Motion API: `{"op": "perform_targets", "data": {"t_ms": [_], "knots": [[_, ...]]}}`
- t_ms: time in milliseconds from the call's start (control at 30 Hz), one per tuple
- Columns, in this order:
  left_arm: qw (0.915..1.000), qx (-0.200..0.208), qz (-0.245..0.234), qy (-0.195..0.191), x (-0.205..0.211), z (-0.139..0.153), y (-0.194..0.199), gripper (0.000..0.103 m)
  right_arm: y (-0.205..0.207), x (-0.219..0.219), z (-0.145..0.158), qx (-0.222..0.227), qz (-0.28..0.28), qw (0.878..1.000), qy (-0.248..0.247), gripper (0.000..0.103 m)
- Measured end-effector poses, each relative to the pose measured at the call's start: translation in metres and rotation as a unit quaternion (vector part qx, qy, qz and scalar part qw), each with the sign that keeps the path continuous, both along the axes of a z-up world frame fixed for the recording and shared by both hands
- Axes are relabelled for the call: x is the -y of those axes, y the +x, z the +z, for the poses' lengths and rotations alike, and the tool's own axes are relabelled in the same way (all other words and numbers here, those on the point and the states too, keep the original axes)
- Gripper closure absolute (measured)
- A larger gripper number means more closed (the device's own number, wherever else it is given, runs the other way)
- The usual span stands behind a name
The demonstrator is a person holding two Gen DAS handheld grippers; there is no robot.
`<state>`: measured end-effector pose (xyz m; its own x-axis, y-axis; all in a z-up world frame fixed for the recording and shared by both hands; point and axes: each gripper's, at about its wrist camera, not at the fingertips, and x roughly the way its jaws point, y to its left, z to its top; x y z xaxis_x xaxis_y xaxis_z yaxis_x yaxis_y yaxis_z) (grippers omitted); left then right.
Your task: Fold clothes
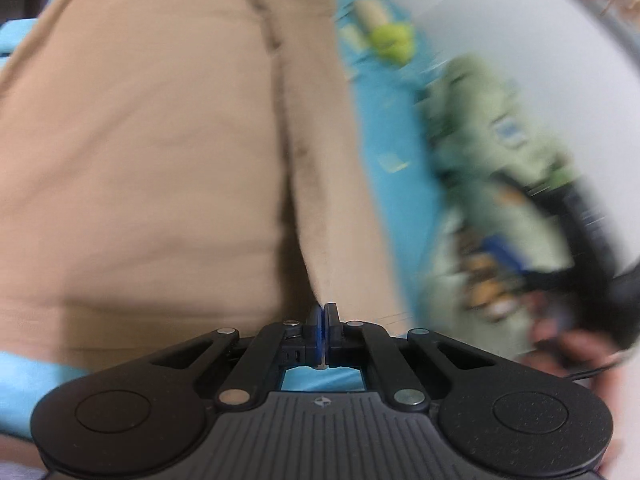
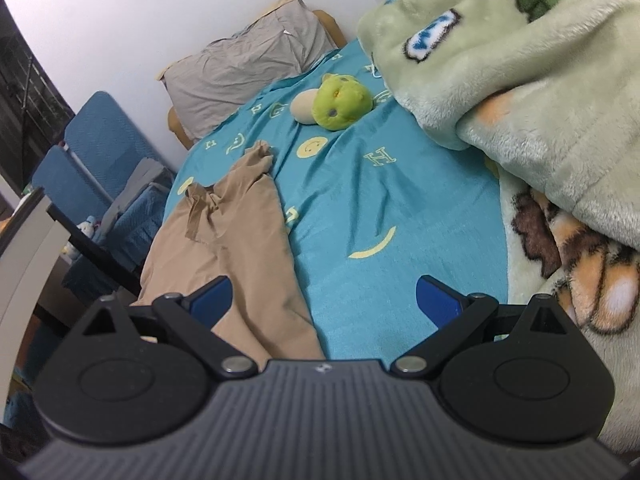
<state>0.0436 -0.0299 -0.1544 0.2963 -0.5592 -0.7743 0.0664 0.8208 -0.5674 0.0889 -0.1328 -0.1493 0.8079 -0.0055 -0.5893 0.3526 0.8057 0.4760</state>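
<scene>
**Tan garment on bed, one edge held**

Item: tan soft-knit garment (image 2: 236, 236), spread on the turquoise patterned bed sheet (image 2: 360, 208). Its near edge is pinched in the closed left claw (image 1: 323, 312). Right claw (image 2: 324, 296): spread wide, empty, held above the sheet just right of the garment. Beyond the garment: green plush toy (image 2: 342, 102). Right of it: pale-green fleece blanket (image 2: 520, 80).
</scene>
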Motion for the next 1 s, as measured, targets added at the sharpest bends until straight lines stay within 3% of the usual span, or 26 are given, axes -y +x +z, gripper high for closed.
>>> {"op": "perform_targets", "data": {"t_ms": [67, 333, 400, 467, 500, 567, 667, 800, 867, 1000], "knots": [[0.9976, -0.005, 0.007, 0.068, -0.002, -0.006, 0.0, 0.102, 0.002, -0.002, -0.001, -0.008, 0.005, 1.0, -0.004, 0.003], [0.9904, 0.086, 0.014, 0.107, 0.0, 0.021, -0.009, 0.097, 0.007, -0.013, -0.001, -0.015, 0.032, 0.999, -0.03, 0.003], [0.987, 0.109, 0.016, 0.116, 0.0, 0.028, -0.011, 0.082, 0.007, -0.016, 0.002, -0.011, 0.04, 0.998, -0.039, 0.003], [0.983, 0.132, 0.018, 0.126, 0.0, 0.034, -0.013, 0.057, 0.006, -0.02, 0.005, -0.005, 0.049, 0.997, -0.051, 0.003], [0.9808, 0.143, 0.019, 0.131, 0.001, 0.038, -0.015, 0.053, 0.006, -0.023, 0.007, -0.002, 0.054, 0.997, -0.057, 0.003], [0.9759, 0.166, 0.021, 0.14, 0.001, 0.044, -0.017, 0.029, 0.005, -0.028, 0.01, 0.005, 0.062, 0.996, -0.069, 0.003], [0.9585, 0.229, 0.061, 0.159, 0.003, 0.06, -0.026, 0.005, 0.002, -0.037, 0.016, 0.02, 0.072, 0.993, -0.089, 0.003], [0.9384, 0.28, 0.093, 0.18, 0.004, 0.076, -0.033, 0.0, -0.004, -0.049, 0.024, 0.044, 0.082, 0.989, -0.118, 0.003], [0.9355, 0.284, 0.108, 0.181, -0.004, 0.081, -0.037, 0.0, -0.006, -0.054, 0.027, 0.053, 0.087, 0.987, -0.124, 0.003], [0.9474, 0.239, 0.171, 0.127, -0.037, 0.085, -0.016, 0.0, -0.009, -0.06, 0.027, 0.056, 0.09, 0.988, -0.116, 0.003]]}}
